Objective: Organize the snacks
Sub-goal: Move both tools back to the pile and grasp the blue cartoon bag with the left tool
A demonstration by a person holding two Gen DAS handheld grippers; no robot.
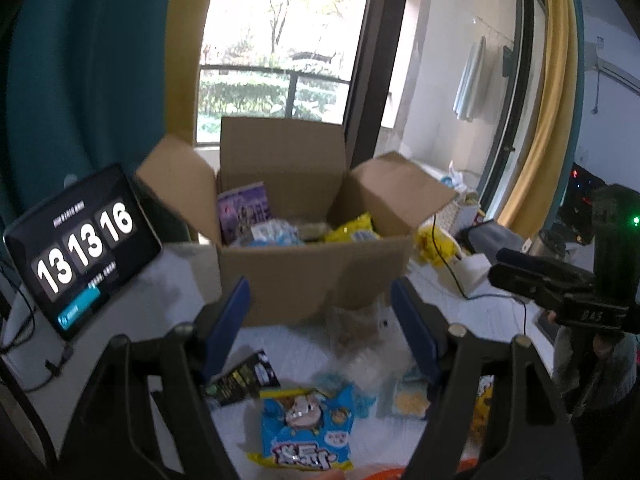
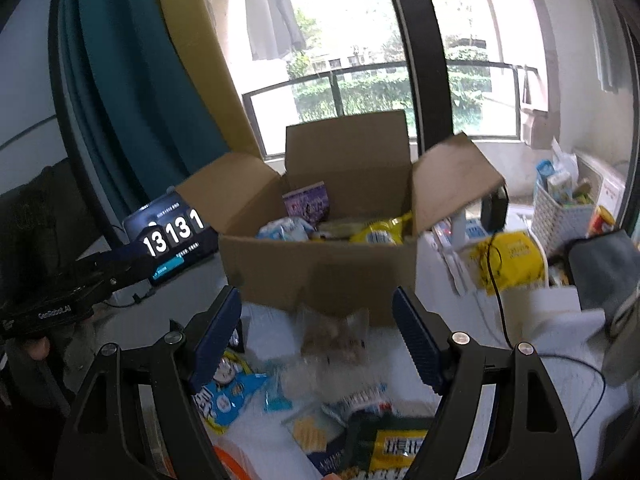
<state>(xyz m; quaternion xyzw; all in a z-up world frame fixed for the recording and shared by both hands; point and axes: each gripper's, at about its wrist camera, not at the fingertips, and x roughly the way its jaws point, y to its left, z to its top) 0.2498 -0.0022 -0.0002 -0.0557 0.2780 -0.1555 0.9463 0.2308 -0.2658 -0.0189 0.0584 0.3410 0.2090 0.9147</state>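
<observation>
left wrist view: looks forward and down between the left gripper [image 1: 320,320] fingers, close over the surface [image 1: 168,296].
right wrist view: same forward-down aim, from beside it.
shared: cardboard box [image 1: 304,276] ahead, clock tablet [image 1: 80,248], window [image 1: 280,40], packets below.

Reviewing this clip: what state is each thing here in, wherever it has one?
Cardboard box: flaps open, snacks inside.
Clock tablet: on, propped tilted.
Left tool: open, empty.
Right tool: open, empty.
Blue snack bag: sealed, flat on the table.
Clear packet: on the table before the box.
</observation>
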